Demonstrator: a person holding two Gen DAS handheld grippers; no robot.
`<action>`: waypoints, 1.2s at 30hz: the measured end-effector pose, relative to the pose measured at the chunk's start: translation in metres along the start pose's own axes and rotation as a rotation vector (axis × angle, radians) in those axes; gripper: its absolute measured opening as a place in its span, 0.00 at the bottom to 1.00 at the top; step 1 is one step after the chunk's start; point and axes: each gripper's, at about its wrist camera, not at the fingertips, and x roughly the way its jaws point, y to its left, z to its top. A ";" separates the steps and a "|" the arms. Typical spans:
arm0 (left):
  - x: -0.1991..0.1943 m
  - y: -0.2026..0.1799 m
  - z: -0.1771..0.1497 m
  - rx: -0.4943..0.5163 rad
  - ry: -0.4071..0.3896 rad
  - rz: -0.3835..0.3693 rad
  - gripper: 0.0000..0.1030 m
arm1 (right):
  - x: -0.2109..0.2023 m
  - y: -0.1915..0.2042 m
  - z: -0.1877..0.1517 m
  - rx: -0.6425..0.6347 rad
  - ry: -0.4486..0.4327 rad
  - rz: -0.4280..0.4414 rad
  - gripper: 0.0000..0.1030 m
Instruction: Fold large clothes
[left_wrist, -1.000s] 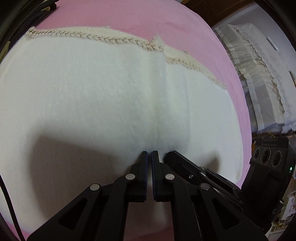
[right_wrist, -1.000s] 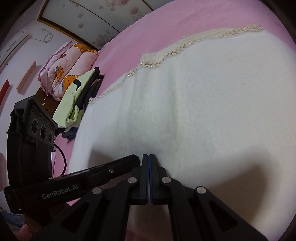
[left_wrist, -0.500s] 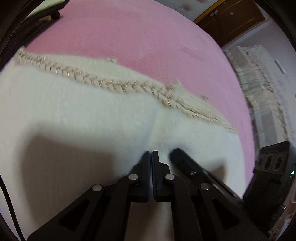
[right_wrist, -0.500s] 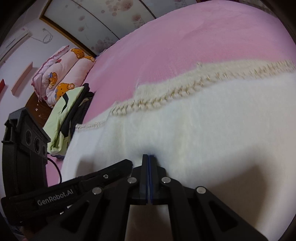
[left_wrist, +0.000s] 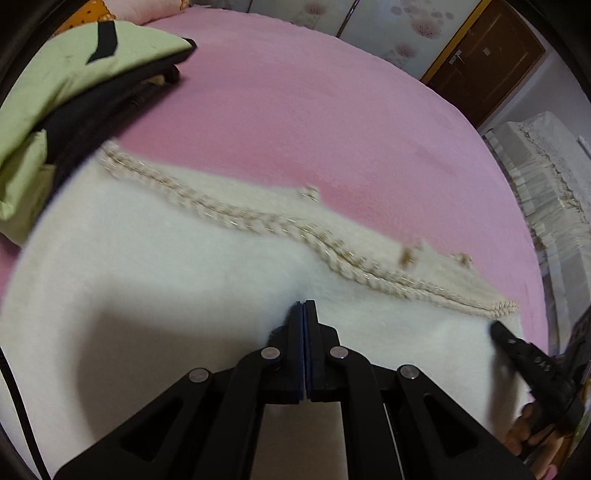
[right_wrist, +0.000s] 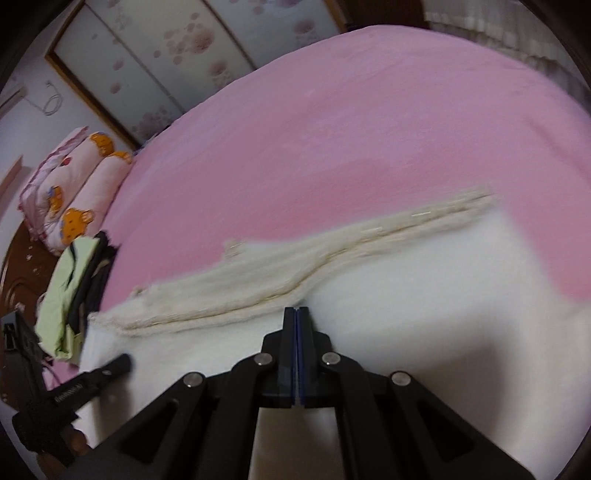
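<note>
A large cream fleece garment (left_wrist: 166, 266) lies spread on the pink bed (left_wrist: 314, 110), its far edge lined with a braided trim (left_wrist: 229, 218). My left gripper (left_wrist: 303, 304) is shut, pinching the fleece just short of that trim. My right gripper (right_wrist: 296, 309) is shut the same way on the garment (right_wrist: 424, 280), right below the trim (right_wrist: 369, 240). The two grippers are side by side and apart: a right finger (left_wrist: 517, 347) shows at the left wrist view's right edge, a left finger (right_wrist: 107, 369) at the right wrist view's lower left.
A pile of green and black clothes (left_wrist: 55, 74) lies at the garment's left end, also in the right wrist view (right_wrist: 62, 295). Bear-print pillows (right_wrist: 74, 184) lie beyond it. Bare pink bed (right_wrist: 369, 110) stretches past the trim. A lace-covered white unit (left_wrist: 546, 184) stands right of the bed.
Both grippers have travelled forward with the fleece, so the braided trim now lies just ahead of the fingertips. They have also spread apart sideways. More pink bed and the clothes pile have come into view.
</note>
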 end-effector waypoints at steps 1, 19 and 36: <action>-0.002 0.005 0.002 -0.008 -0.005 0.008 0.01 | -0.007 -0.013 0.003 0.009 -0.013 -0.029 0.00; -0.043 0.140 0.041 -0.177 -0.092 0.345 0.05 | -0.069 -0.098 0.005 0.118 -0.097 -0.377 0.00; -0.134 0.157 0.008 -0.261 -0.083 0.182 0.09 | -0.109 0.003 0.012 0.114 -0.086 -0.104 0.00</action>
